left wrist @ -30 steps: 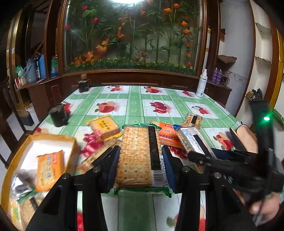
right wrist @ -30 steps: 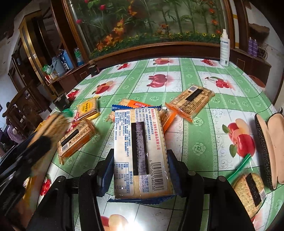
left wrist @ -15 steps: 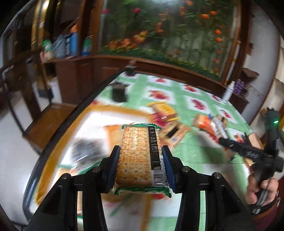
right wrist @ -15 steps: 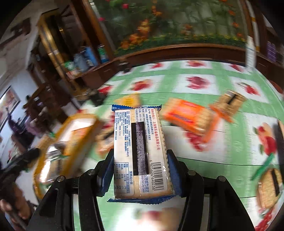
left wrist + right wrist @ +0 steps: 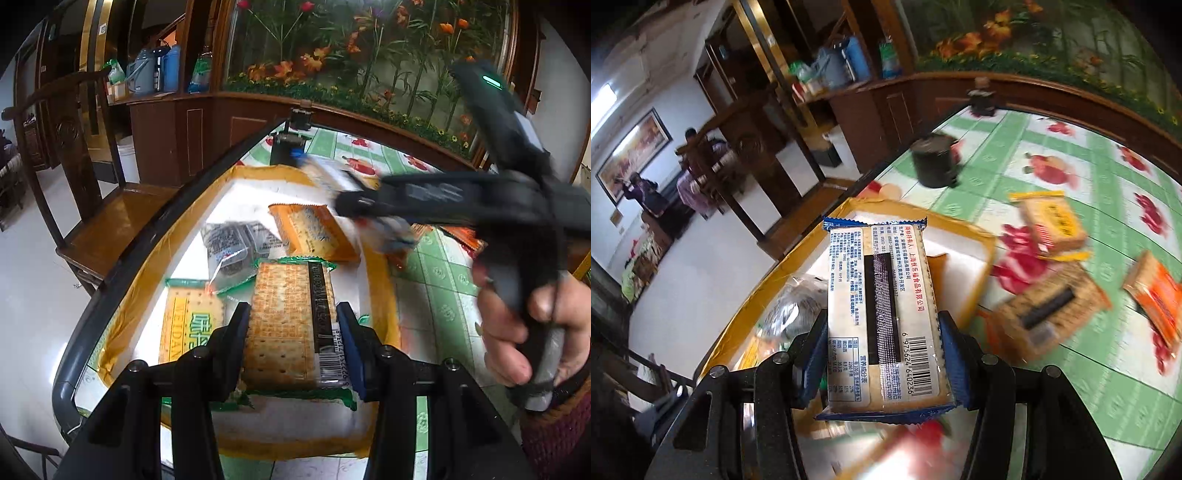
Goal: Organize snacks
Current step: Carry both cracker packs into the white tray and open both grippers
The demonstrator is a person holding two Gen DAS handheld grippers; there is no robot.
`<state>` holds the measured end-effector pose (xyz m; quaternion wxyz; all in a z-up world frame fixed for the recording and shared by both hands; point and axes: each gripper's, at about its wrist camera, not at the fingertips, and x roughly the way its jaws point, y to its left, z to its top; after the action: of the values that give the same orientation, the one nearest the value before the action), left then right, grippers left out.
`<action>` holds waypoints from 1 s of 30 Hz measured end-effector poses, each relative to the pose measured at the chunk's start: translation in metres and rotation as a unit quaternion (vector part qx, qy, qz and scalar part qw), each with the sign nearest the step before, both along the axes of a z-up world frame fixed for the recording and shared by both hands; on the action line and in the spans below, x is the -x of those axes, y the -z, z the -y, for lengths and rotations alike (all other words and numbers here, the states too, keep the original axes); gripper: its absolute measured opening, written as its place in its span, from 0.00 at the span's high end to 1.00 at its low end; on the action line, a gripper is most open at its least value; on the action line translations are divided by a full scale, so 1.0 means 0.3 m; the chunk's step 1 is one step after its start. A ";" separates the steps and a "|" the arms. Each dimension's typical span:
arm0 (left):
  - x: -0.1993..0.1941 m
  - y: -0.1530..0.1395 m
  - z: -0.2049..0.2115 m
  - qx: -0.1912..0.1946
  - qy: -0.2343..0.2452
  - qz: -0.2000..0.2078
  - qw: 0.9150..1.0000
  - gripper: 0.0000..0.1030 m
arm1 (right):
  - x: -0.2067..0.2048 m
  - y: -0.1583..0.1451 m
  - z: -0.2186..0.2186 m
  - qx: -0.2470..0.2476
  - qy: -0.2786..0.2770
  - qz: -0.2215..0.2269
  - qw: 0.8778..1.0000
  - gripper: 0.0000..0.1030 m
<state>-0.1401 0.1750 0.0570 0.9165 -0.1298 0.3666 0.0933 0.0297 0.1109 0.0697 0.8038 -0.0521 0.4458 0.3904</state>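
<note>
- Left gripper (image 5: 293, 332): jaws clamped on the long sides of a green-edged cracker pack (image 5: 290, 317). Pack's long axis runs straight out along the fingers, barcode end nearest the camera.
- That pack hangs over the near half of the yellow-rimmed box (image 5: 380, 273), white floor of the box directly under it. I read it as held above, not resting, but can't confirm a gap.
- Right gripper (image 5: 882, 354): jaws closed on a blue-edged cracker pack (image 5: 882, 314), printed back facing the camera, long axis again in line with the fingers.
- From the right wrist view the yellow-rimmed box (image 5: 982, 236) lies ahead and below, with the pack's far end over its interior. In the left view the right gripper (image 5: 369, 201) crosses over the far right side of the box, blurred.
- Key relation: both packs are already over the box, the left one more squarely inside the rim. So the left looks nearer to release, and the move it needs is down, not sideways.
- Already in the box: a green MEIDAN pack (image 5: 192, 325) just left of the left gripper, a clear bag of dark snack (image 5: 232, 243) beyond it, an orange cracker pack (image 5: 314, 230) toward the far end.
- Free floor for the left pack seems to be right under it, long axis parallel to the MEIDAN pack.
- Still loose on the tablecloth (image 5: 1071, 155) to the right of the box: yellow pack (image 5: 1052, 221), brown pack (image 5: 1049, 306), orange pack (image 5: 1156, 295).
- Far: small black container (image 5: 934, 162) near the table edge, past the box.
</note>
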 end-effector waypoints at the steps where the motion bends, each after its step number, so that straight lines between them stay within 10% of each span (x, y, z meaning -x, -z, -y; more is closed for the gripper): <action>1: 0.003 0.004 -0.001 -0.001 0.001 0.000 1.000 0.56 | -0.005 0.016 -0.042 0.008 -0.003 -0.002 1.000 0.41; 15: 0.024 0.037 -0.017 -0.003 -0.003 0.005 1.000 0.56 | -0.040 0.108 -0.194 0.046 0.003 -0.005 0.999 0.40; 30: 0.038 -0.042 0.013 -0.006 -0.002 0.036 0.999 0.39 | -0.006 -0.012 0.037 -0.044 0.015 0.003 0.999 0.40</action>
<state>-0.1515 0.1712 0.0695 0.9297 -0.1283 0.3325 0.0924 0.0316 0.0997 0.0734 0.8126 -0.0115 0.4262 0.3973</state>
